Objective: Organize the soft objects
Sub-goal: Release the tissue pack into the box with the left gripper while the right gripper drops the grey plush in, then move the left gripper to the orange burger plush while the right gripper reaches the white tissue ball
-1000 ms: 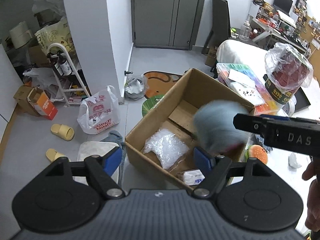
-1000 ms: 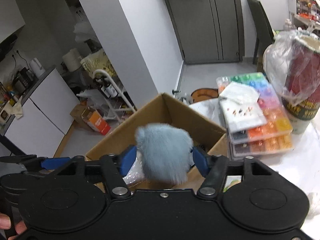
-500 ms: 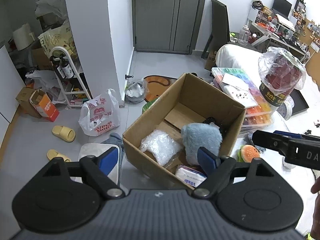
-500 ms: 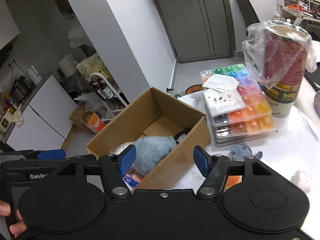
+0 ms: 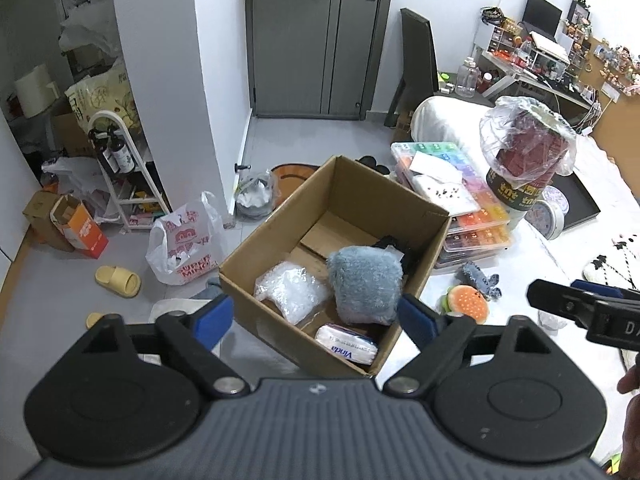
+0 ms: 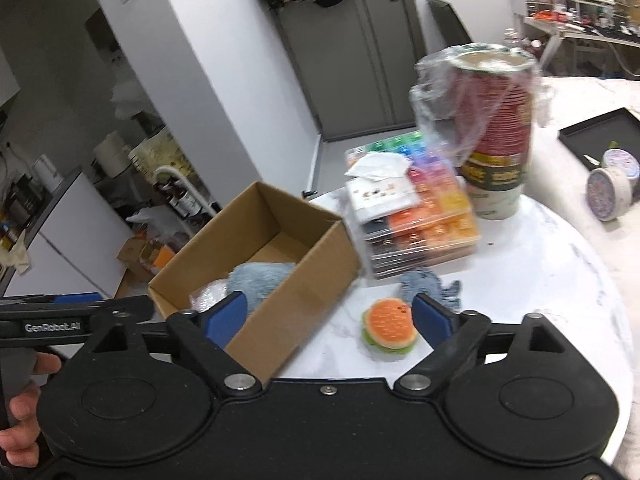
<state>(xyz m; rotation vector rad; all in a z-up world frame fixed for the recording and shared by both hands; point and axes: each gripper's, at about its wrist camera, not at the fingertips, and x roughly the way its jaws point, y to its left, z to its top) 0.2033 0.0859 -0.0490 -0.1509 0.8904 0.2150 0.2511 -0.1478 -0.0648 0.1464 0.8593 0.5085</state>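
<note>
A fluffy grey-blue plush (image 5: 365,282) lies inside the open cardboard box (image 5: 434,232), beside a bubble-wrap bag (image 5: 289,291) and a tissue pack (image 5: 346,347). On the white table right of the box sit a burger plush (image 5: 466,304) and a small grey-blue plush (image 5: 478,276). My left gripper (image 5: 316,318) hangs above the box's near corner, jaws opening, nothing gripped. My right gripper (image 6: 332,318) is over the table, its jaws opening and empty, with the burger plush (image 6: 387,330) and the box corner (image 6: 320,256) seen between the fingers.
A stack of colourful bead cases (image 6: 424,216) and a tall bagged stack of paper cups (image 6: 496,136) stand behind the plush toys. A black tray (image 6: 600,132) and a round tin (image 6: 612,188) lie further right. The floor left of the box holds bags and slippers.
The grey-blue plush left my right gripper and dropped into the box. The right gripper then swung right over the table and opened wider. The left gripper drew back a little and opened wider.
</note>
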